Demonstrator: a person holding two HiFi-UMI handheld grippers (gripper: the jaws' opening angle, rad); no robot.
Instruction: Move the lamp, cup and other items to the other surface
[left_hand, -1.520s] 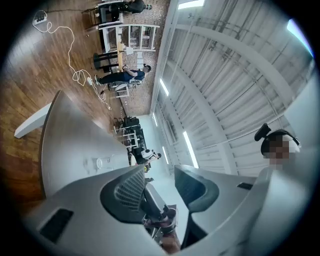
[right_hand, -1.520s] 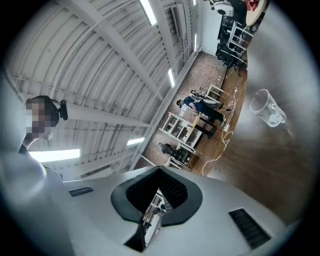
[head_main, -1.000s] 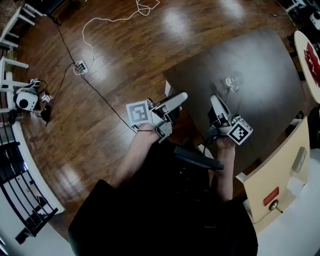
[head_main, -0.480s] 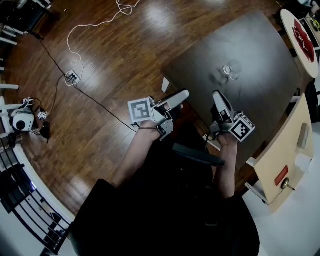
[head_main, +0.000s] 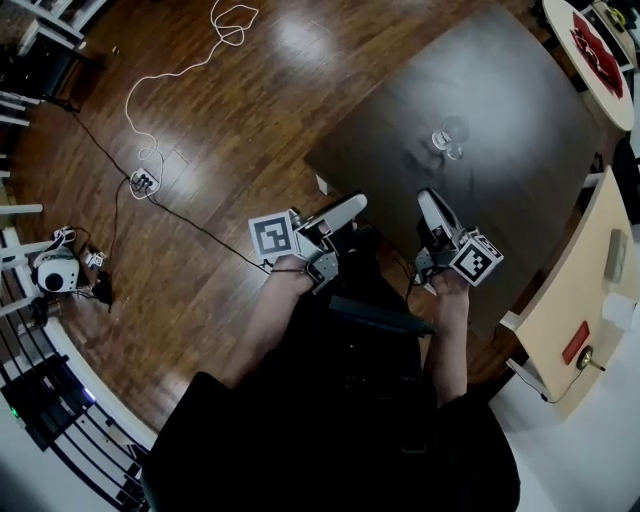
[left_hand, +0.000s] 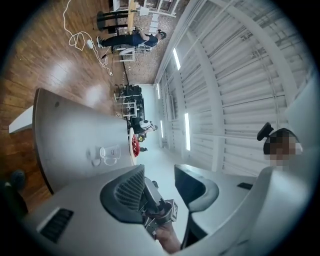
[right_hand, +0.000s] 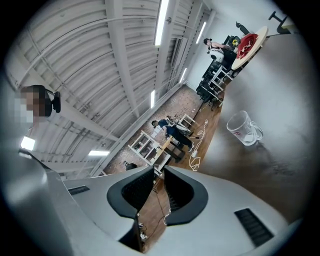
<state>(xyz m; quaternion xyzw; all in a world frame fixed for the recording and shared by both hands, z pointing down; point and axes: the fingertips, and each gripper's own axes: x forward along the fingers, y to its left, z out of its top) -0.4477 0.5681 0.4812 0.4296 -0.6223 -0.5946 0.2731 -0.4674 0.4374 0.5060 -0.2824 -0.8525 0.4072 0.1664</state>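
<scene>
Glass cup (head_main: 447, 143) on table (head_main: 530, 90), ahead of both | left gripper (head_main: 350, 208) jaws apart, empty | right gripper (head_main: 429, 201) jaws just opening, empty

The worktop (head_main: 500, 90) was dark grey, the cup (head_main: 447, 143) on it clear glass; beside it, glossy brown plank floor (head_main: 200, 180) and a white cable (head_main: 155, 72).
</scene>
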